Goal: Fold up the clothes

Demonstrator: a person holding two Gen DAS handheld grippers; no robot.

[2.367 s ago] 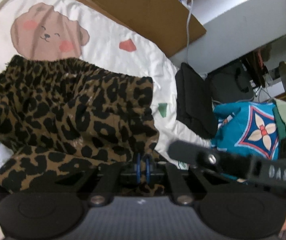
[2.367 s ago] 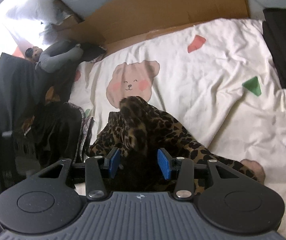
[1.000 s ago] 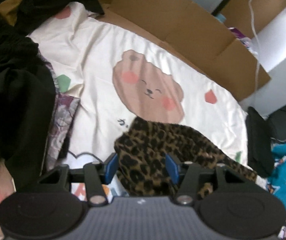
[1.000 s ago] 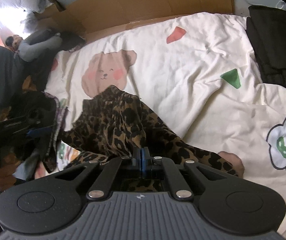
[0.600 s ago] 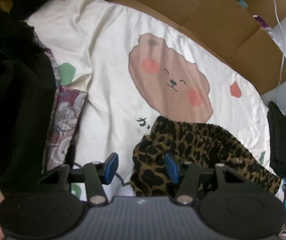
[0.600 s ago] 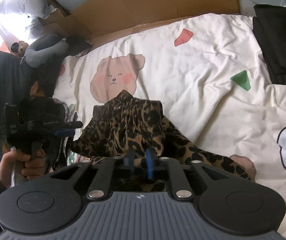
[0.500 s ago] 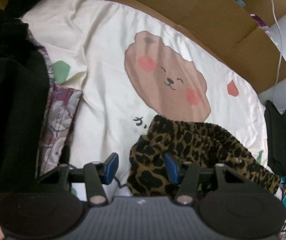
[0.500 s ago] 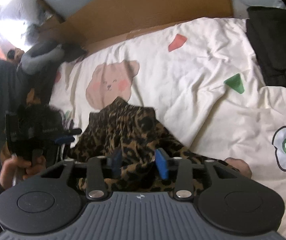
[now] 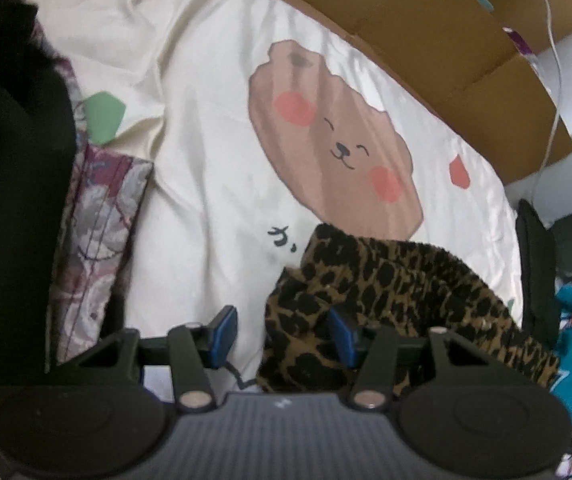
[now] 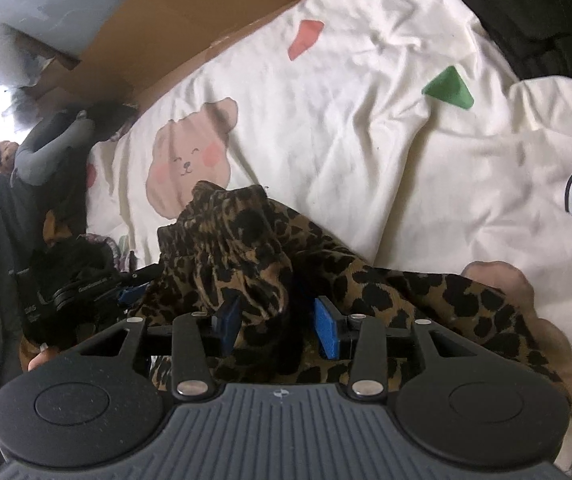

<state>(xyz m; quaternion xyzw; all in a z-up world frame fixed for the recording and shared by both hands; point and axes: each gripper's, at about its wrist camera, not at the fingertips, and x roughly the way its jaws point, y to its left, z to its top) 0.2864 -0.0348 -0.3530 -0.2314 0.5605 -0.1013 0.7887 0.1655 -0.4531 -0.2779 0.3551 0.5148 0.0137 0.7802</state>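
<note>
The left gripper [image 9: 281, 336] has its blue pads apart, and they have just been closing a little; a corner of the leopard-print garment [image 9: 386, 292] lies between them against the right-hand pad, while the other pad stands free over the sheet. The right gripper [image 10: 275, 328] has its jaws apart as well — they have just been opening — and a bunched fold of the same garment [image 10: 245, 248] sits in the gap, not pinched. The garment lies crumpled on the cream bedsheet [image 10: 366, 120], just below the printed bear [image 9: 334, 140]. From the left gripper, a patterned cloth [image 9: 97, 240] is at nine o'clock and cardboard [image 9: 426, 28] at one o'clock.
</note>
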